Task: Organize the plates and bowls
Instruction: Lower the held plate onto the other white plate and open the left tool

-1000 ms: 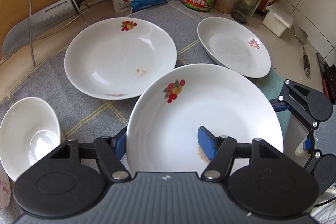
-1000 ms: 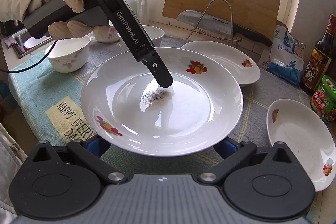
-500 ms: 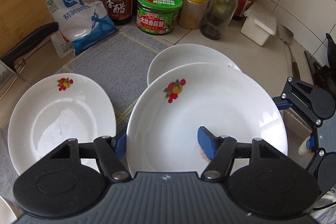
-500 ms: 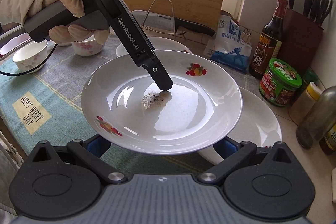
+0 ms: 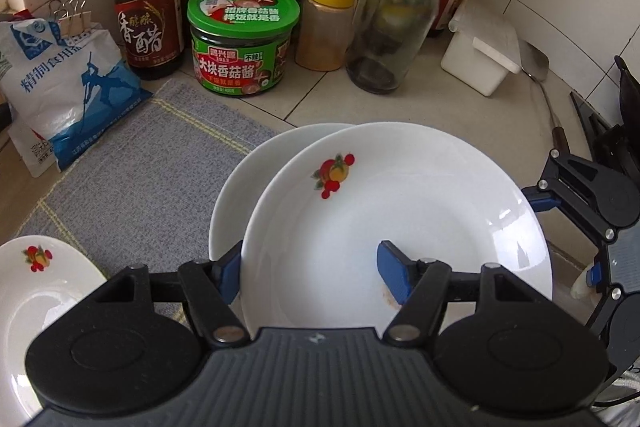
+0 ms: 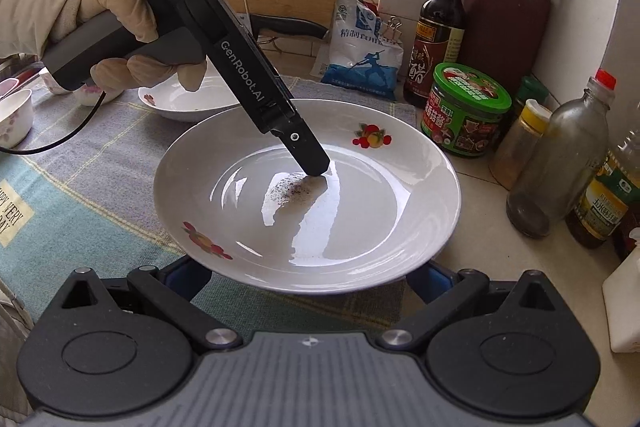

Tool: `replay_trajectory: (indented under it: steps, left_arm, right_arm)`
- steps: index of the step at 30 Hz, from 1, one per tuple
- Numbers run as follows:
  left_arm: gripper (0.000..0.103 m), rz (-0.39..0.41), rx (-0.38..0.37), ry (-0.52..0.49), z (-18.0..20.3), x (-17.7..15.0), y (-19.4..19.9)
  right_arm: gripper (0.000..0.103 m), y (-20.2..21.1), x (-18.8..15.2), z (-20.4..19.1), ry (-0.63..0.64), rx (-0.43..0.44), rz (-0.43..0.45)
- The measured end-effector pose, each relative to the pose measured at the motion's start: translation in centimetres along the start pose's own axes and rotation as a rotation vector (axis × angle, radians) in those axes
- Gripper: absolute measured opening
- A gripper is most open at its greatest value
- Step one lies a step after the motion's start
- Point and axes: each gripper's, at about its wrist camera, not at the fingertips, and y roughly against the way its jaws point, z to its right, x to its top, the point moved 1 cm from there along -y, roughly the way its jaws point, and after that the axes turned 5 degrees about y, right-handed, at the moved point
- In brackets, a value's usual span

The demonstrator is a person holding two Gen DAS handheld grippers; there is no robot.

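Fingers (image 5: 394,277) of the left gripper (image 5: 312,275) pinched the near rim of a white plate (image 5: 400,219) — one inside, one outside; it hung over a second plate (image 5: 236,195) by the table's (image 5: 328,99) jars; the right gripper's (image 6: 308,273) fingers stood apart beneath its rim — contact unclear.

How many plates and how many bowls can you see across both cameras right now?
Plates: 3, the held plate, the plate beneath it, the side plate.
Bowls: 2 clearly, the edge bowl, the flowered bowl.
Total: 5.
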Motion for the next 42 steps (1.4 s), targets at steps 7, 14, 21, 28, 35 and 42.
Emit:
replay_trajectory:
  steps: [7,14,21,28,35,42]
  left_arm:
    - [0.068,-0.022,-0.010,0.003,-0.1,0.6,-1.5]
    - [0.069,-0.038,-0.010,0.008,-0.5,0.8,-2.2]
    - [0.069,-0.042,-0.010,0.003,-0.6,1.0,-2.6]
    - [0.070,-0.049,0.015,-0.028,-0.2,1.2,-2.6]
    - [0.072,-0.048,0.029,-0.051,-0.1,1.1,-2.5]
    - [0.075,-0.035,0.049,-0.062,0.0,1.0,-2.0]
  right_arm:
    - [0.103,-0.6,-0.4,1.1,-0.028,0.009,-0.024]
    - [0.103,-0.9,-0.4,1.4,-0.049,0.010,-0.042]
    - [0.103,-0.9,-0.4,1.4,-0.048,0.003,-0.042]
    - [0.103,-0.8,-0.4,1.2,-0.043,-0.003,-0.040]
    - [0.103,-0.5,-0.5,1.1,-0.040,-0.006,-0.031]
    - [0.103,-0.3,-0.5,1.0,-0.036,-0.015,-0.025]
